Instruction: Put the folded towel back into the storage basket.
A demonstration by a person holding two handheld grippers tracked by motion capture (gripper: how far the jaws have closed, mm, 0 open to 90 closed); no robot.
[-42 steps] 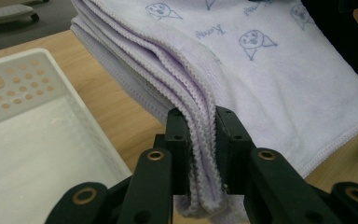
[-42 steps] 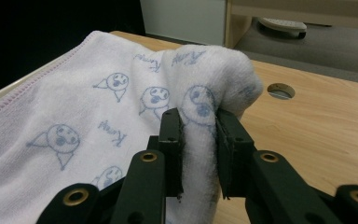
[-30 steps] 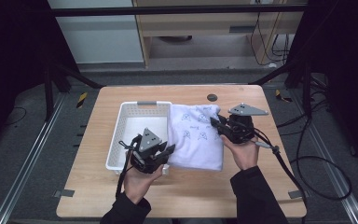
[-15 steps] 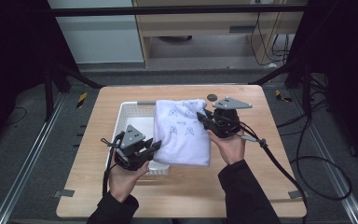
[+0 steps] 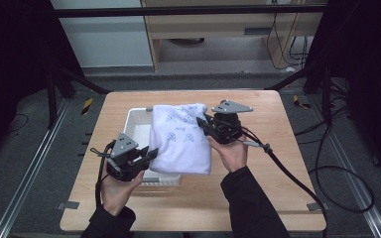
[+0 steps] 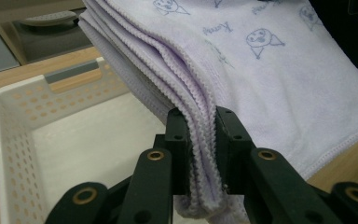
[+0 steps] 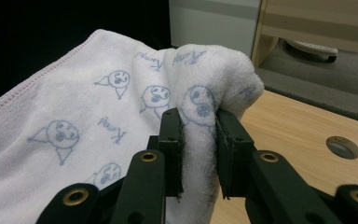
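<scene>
1. White basket (image 5: 138,133) on the table (image 5: 278,163), sitting left of the folded towel (image 5: 181,141) — open top, ready to take it.
2. Left gripper (image 5: 149,154) clamped tight on the towel's stacked edges (image 6: 200,154), probably so the layers stay together.
3. Towel hanging between both grippers, partly over the basket, lifted off the tabletop.
4. Right gripper (image 5: 204,124) pinched shut on the towel's far folded corner (image 7: 198,126), keeping it taut and flat-ish for a drop into the basket, probably.
</scene>
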